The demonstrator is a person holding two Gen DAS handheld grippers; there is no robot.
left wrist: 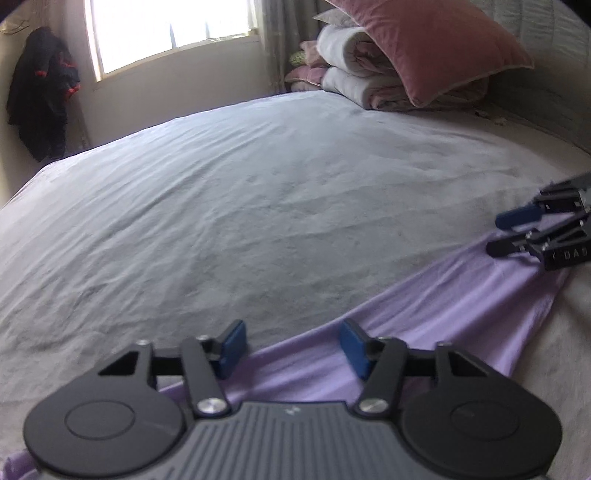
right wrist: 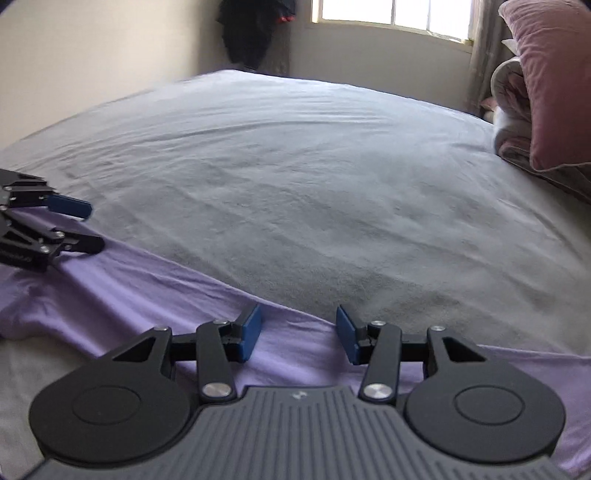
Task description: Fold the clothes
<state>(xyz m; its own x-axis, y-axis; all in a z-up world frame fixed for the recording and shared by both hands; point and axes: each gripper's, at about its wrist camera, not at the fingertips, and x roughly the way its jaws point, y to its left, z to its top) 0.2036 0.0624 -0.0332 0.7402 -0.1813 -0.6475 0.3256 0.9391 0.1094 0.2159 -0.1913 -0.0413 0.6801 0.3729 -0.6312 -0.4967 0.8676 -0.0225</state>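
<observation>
A lavender garment [left wrist: 443, 302] lies flat along the near edge of the bed, stretched between the two grippers. In the left wrist view my left gripper [left wrist: 293, 343] is open just over the garment's far edge, its blue pads apart with cloth beneath them and nothing pinched. My right gripper [left wrist: 496, 234] shows at the right, over the garment's other end. In the right wrist view the right gripper [right wrist: 299, 328] also stands open above the garment [right wrist: 147, 291], near its far edge. The left gripper [right wrist: 92, 227] is at the left of that view, jaws apart.
A pale grey sheet [left wrist: 258, 184] covers the bed beyond the garment. A pink pillow [left wrist: 436, 48] leans on folded quilts [left wrist: 351, 77] at the headboard end. A dark jacket [left wrist: 40, 92] hangs by the window [left wrist: 166, 29] past the far side.
</observation>
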